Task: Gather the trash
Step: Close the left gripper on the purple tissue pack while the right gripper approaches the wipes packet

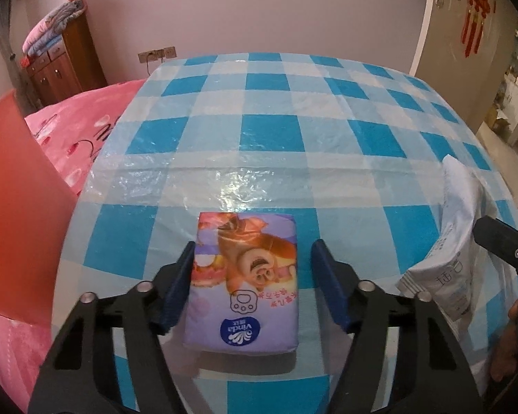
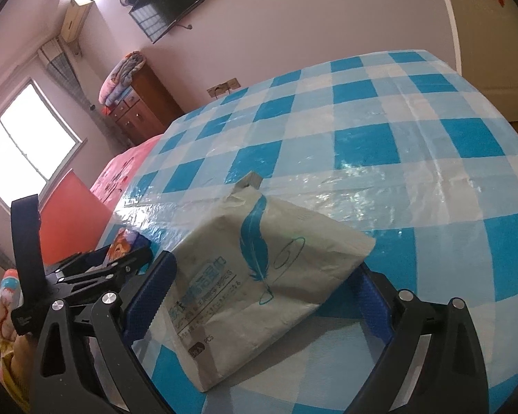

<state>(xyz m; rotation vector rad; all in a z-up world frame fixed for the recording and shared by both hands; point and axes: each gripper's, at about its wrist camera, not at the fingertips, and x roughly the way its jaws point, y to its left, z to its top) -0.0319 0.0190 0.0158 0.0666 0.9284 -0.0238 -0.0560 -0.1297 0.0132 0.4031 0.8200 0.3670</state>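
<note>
A purple Vinda tissue pack [image 1: 247,281] lies flat on the counter [image 1: 276,138] and is straddled by the left gripper [image 1: 252,286], whose blue-padded fingers [image 1: 179,289] are spread wide; the left pad appears to be touching or just beside the pack's edge, while a gap is seen at the right pad, so nothing is gripped yet. The placement reads as a lining-up for a squeeze across the pack's narrow width. A white wet-wipe packet [image 2: 255,286], printed with a blue feather, is bracketed in the same way by the right gripper [image 2: 262,300]; its fingers [image 2: 152,296] are also held well apart, and the packet seems propped at a tilt, its far corner raised, though whether it is pressed by either pad cannot be told. Both items are judged to be the trash to be collected, and both remain on the counter, near each other at its near edge. The counter is covered with a glossy blue-and-white checked plastic cloth, creased and shiny. Beside it a bed with a pink cover [image 1: 76,127] is seen, with an orange panel [image 1: 13,214], a wooden cabinet [image 1: 64,65] bearing folded quilts, a wall-mounted television [image 2: 169,1], a window [image 2: 27,138] and a door [image 1: 456,17].
</note>
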